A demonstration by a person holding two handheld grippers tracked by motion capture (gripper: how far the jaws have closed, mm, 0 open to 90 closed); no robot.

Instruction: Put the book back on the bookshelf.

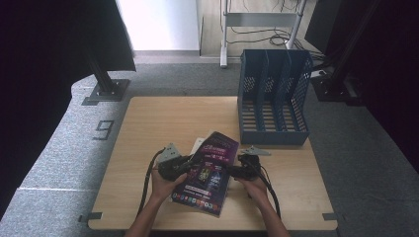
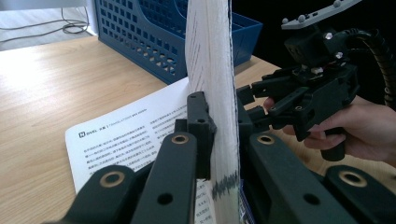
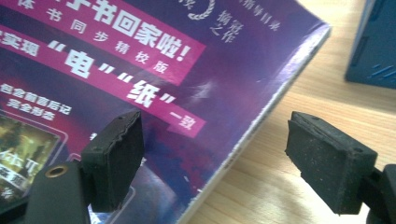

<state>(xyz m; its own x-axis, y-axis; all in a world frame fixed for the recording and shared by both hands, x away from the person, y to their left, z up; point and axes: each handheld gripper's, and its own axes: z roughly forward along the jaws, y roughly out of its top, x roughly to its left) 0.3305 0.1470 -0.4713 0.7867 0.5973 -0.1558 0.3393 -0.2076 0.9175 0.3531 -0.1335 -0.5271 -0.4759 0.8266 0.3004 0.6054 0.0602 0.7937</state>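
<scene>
The left tool (image 2: 219, 135) is squeezed tight on the edge of a purple book (image 1: 210, 168), holding it tilted up off the counter (image 1: 148, 128). The right tool (image 3: 215, 163) is wide open with nothing in it, one pad over the book's cover and one past its edge. A white sheet (image 2: 126, 135) lies under the book. Behind stands a blue rack (image 1: 273, 98) with empty slots.
</scene>
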